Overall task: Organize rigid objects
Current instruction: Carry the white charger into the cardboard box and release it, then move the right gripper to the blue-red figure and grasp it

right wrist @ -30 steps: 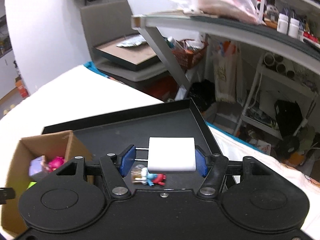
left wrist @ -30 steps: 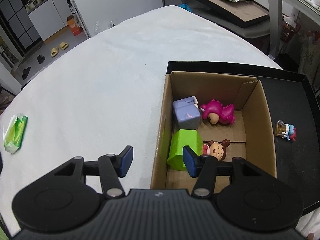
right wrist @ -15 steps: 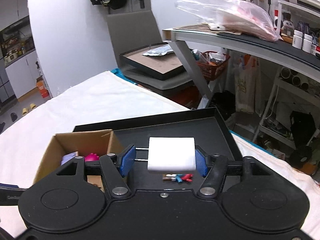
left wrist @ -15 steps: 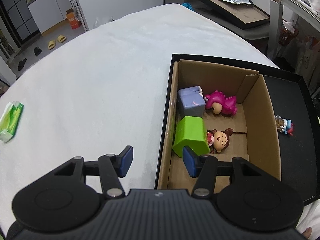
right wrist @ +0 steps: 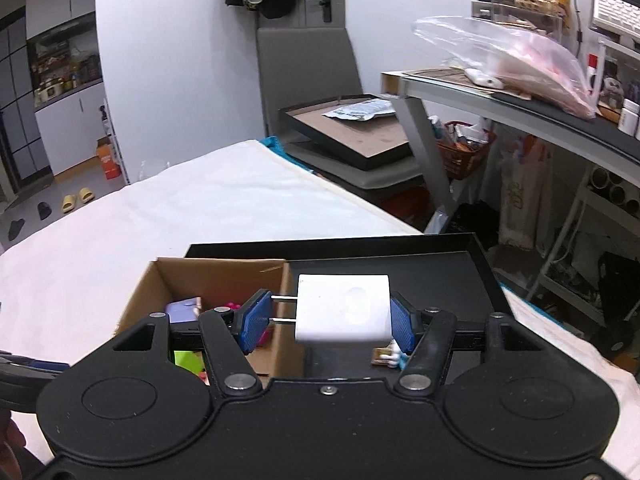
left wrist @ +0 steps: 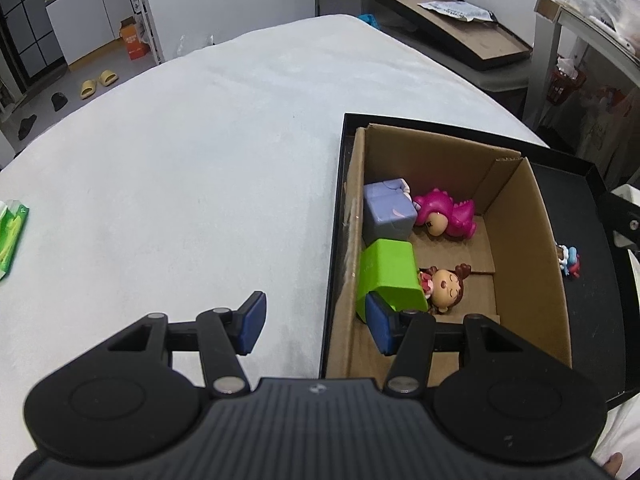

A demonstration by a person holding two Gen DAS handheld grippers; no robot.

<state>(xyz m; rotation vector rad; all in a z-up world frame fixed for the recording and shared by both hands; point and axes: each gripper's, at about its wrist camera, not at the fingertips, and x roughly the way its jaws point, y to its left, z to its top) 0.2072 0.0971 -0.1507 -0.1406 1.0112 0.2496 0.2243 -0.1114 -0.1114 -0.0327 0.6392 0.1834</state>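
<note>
My right gripper [right wrist: 326, 322] is shut on a white plug adapter [right wrist: 344, 308], its prongs pointing left, held above the black tray [right wrist: 476, 268] beside the cardboard box [right wrist: 220, 276]. In the left wrist view the box [left wrist: 548, 280] holds a purple block [left wrist: 386, 212], a pink dinosaur [left wrist: 448, 212], a green block [left wrist: 390, 276] and a brown-haired doll [left wrist: 446, 288]. A small blue and red figure [left wrist: 568, 260] lies on the tray right of the box. My left gripper [left wrist: 314, 326] is open and empty, straddling the box's near left wall.
The tray [left wrist: 600, 312] sits on a white-covered table [left wrist: 180, 160]. A green packet [left wrist: 12, 236] lies at the table's left edge. A grey chair [right wrist: 312, 64] with a stacked tray and a metal desk [right wrist: 500, 100] stand beyond the table.
My right gripper has risen and swung left with the adapter, bringing the box more into view. My left gripper has drifted slightly left, still open.
</note>
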